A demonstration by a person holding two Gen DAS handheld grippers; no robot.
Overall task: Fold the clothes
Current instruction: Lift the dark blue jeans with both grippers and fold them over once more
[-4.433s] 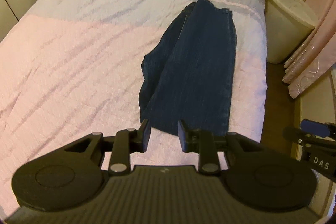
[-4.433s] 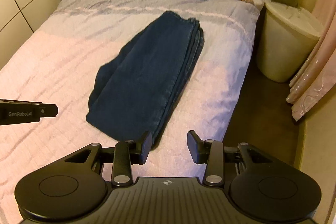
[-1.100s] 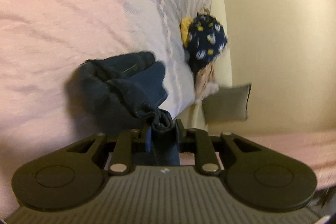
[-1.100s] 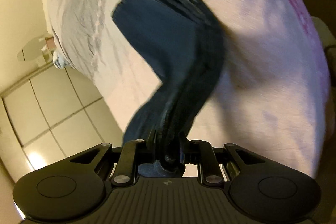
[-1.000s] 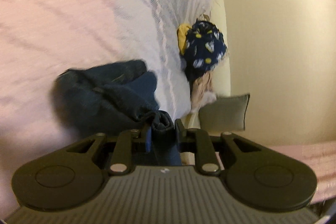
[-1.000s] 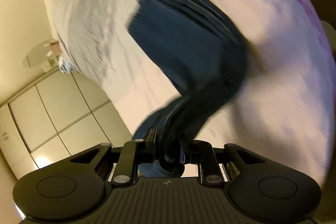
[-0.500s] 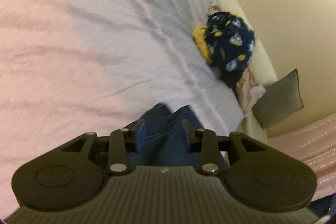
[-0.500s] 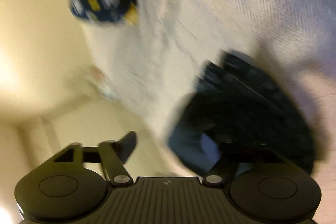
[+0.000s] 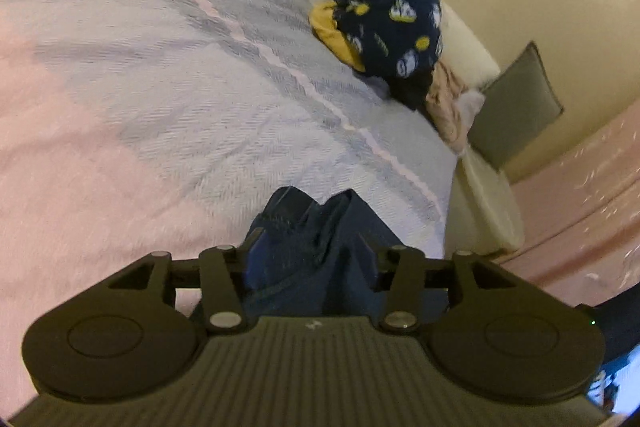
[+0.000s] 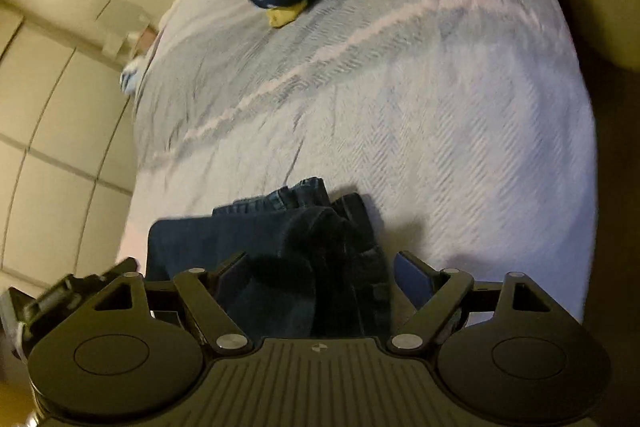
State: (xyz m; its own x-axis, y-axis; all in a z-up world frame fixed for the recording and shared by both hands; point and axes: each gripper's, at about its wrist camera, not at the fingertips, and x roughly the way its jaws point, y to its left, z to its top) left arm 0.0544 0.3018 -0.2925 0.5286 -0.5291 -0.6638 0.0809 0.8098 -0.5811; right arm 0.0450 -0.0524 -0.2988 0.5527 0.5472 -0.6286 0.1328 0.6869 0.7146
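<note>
The folded jeans [image 9: 316, 251] are seen bunched on the bed [image 9: 160, 115], directly between and just beyond both sets of jaws. The left gripper [image 9: 308, 255] is spread wide with denim lying loose between; the right gripper [image 10: 320, 271] is likewise spread wide, nothing clamped. The bundle's long axis cannot be told. Neither hand is judged nearer.
</note>
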